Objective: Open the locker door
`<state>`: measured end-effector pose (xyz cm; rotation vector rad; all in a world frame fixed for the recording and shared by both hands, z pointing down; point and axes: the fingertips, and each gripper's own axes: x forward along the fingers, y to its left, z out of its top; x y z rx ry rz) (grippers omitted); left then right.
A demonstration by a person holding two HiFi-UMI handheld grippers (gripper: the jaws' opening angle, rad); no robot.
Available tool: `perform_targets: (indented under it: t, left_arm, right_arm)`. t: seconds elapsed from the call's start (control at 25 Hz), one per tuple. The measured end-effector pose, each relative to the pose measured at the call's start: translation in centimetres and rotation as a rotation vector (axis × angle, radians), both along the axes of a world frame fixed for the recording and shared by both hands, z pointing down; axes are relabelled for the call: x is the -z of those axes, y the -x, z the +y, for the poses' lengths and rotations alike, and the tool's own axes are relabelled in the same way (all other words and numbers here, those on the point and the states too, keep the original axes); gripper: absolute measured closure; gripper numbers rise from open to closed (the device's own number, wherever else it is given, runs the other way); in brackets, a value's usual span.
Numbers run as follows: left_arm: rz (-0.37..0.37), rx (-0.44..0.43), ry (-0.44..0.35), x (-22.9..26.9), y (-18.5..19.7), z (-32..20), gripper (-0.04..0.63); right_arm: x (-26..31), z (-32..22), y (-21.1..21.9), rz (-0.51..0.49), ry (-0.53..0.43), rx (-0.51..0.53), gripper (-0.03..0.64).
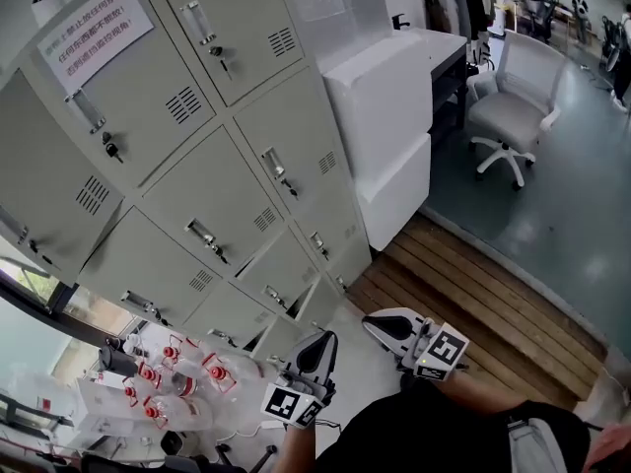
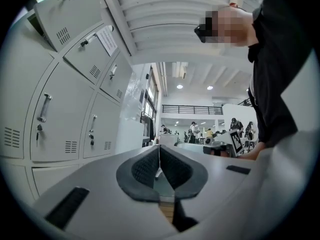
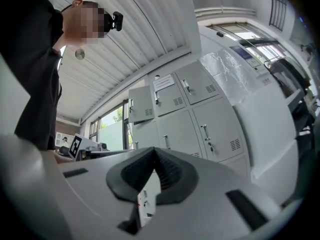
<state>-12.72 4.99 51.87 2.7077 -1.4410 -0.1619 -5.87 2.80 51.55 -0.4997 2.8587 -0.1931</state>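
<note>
Both grippers sit low at the bottom centre of the head view, side by side, on forearms that come in from the bottom edge. From there the left gripper (image 1: 317,345) and the right gripper (image 1: 377,321) point toward the grey lockers (image 1: 227,195), well apart from them. Each has its jaws pressed together on nothing. One locker door (image 1: 49,166) at the frame's left edge looks slightly ajar.
</note>
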Motion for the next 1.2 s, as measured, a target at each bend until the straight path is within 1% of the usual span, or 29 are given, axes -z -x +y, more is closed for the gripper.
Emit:
perform_targets:
  t: [0.08, 0.2, 0.28, 0.44, 0.68, 0.84, 0.92, 1.04, 1.2]
  left_arm:
    - [-0.016, 0.012, -0.005, 0.7, -0.3, -1.5, 0.577]
    - [-0.034, 0.059, 0.006, 0.5, 0.3, -3.5, 0.578]
    - [-0.028, 0.082, 0.024, 0.0, 0.5, -4.8, 0.578]
    - [-0.034, 0.093, 0.023, -0.2, 0.2, -7.3, 0.578]
    - [-0.061, 0.076, 0.024, 0.1, 2.1, -10.0, 0.578]
    - [-0.04, 0.051, 0.001, 0.8, 4.5, -12.5, 0.578]
    - [-0.045, 0.033, -0.017, 1.2, 6.1, -13.3, 0.578]
    - [-0.048, 0.009, -0.034, 1.7, 9.4, -14.3, 0.578]
    - [-0.022, -0.014, -0.035, 2.1, 13.8, -15.4, 0.578]
  right_arm:
    - [0.2, -1.7, -0.6, -0.004, 0.0, 0.015, 0.604]
    - [-0.1, -3.9, -0.5, -0.023, 0.014, 0.049, 0.604]
    - [-0.5, -5.2, -0.4, -0.033, 0.022, 0.07, 0.604]
    - [-1.7, -7.7, -0.7, -0.031, 0.038, 0.09, 0.604]
    - [-3.0, -10.8, 0.5, -0.043, 0.076, 0.072, 0.604]
    - [-3.0, -12.8, 2.5, -0.031, 0.073, 0.044, 0.604]
    - [-2.7, -13.7, 4.0, -0.025, 0.07, 0.024, 0.604]
    - [-1.6, -14.8, 7.2, -0.032, 0.055, -0.007, 0.604]
    - [-0.2, -16.2, 11.6, -0.032, 0.027, -0.039, 0.604]
